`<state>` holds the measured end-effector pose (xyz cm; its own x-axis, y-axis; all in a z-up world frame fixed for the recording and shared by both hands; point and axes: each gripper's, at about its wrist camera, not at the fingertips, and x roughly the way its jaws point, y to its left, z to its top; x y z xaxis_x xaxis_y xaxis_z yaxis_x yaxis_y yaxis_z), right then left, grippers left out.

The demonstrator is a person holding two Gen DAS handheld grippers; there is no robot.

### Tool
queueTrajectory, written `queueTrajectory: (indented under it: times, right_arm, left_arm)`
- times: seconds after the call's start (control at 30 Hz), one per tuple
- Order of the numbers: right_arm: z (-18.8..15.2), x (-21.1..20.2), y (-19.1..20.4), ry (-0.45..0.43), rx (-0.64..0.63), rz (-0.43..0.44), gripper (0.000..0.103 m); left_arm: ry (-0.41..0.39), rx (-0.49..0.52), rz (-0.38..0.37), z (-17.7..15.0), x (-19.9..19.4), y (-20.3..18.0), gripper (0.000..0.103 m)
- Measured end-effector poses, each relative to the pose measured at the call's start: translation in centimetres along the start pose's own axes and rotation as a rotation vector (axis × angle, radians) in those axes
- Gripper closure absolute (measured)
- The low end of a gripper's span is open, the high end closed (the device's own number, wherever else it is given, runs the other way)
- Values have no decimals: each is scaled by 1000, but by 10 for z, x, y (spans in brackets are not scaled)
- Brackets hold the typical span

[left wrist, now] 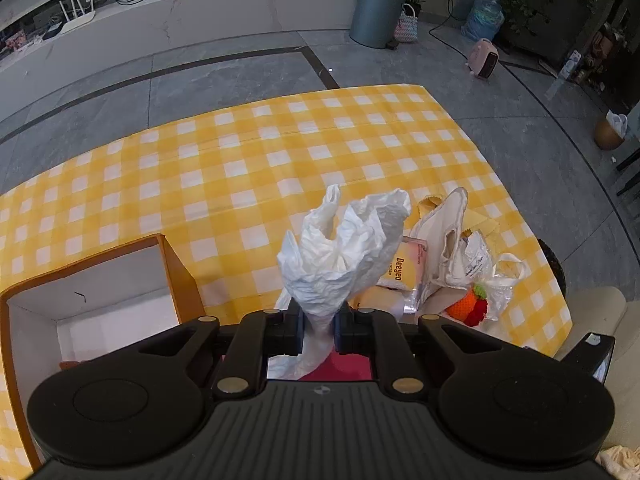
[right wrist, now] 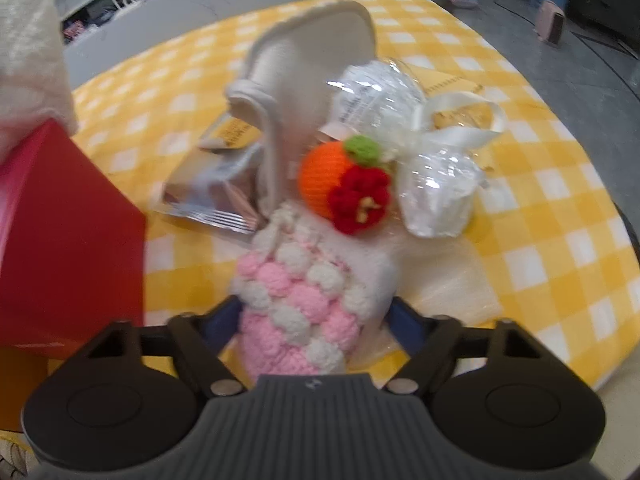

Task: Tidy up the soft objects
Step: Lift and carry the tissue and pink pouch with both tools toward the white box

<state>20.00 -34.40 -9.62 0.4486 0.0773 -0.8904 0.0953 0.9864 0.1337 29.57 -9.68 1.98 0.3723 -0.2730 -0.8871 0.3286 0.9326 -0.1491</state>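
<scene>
Yellow-and-white checked cloth (left wrist: 224, 152) covers the table that carries everything shown. Left gripper (left wrist: 318, 330): jaws drawn nearly together, pinching the twisted neck of a crumpled white tissue (left wrist: 344, 248), which fans out upward above the fingers. Directly beneath this gripper lies a red box (left wrist: 348, 366), and the tissue's lower end trails down toward it; from the right wrist view the same red box (right wrist: 68, 240) stands at the left with the white tissue (right wrist: 30, 48) rising from its top. An orange cardboard box with a white interior (left wrist: 172, 264) sits open near the table's left edge, just beside the left gripper.

Right gripper (right wrist: 312, 320): jaws spread moderately, a pink-and-white crocheted pouch (right wrist: 304, 308) lying between the blue-padded fingers (right wrist: 222, 320). This view is blurred, and whether the pads actually press the pouch cannot be told.

Beyond the pouch, toward the table's right edge, lies a loose heap of soft items: an orange crocheted fruit with a green top (right wrist: 330, 168), touching a red crocheted flower (right wrist: 360, 200); a clear plastic-wrapped white bundle with a cream ribbon (right wrist: 436, 196); a cream fabric bag (right wrist: 308, 68) standing upright; and a silver foil packet (right wrist: 216, 196) lying flat just left of it.
</scene>
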Motion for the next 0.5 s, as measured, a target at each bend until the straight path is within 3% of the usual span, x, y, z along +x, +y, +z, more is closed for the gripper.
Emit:
queueTrajectory:
  times: [0.1, 0.27, 0.37, 0.43, 0.47, 0.5]
  right_arm:
    - [-3, -13, -5, -33, 16, 49, 45]
    - [-11, -42, -15, -57, 25, 246, 53]
    - [-14, -61, -21, -86, 9, 309, 59]
    - [-17, -72, -29, -113, 27, 359, 69]
    - [-18, -75, -34, -124, 43, 395, 82]
    - [-18, -77, -39, -131, 59, 424, 89]
  left_arm:
    - [-15, -11, -7, 0, -7, -1, 88]
    - [-66, -25, -71, -8, -33, 6, 88]
    - [-123, -53, -77, -13, -51, 15, 88]
    - [-154, -70, -72, -16, -60, 23, 88]
    - [-163, -74, -79, -18, -63, 26, 88]
    - [-169, -80, -84, -20, -65, 29, 88]
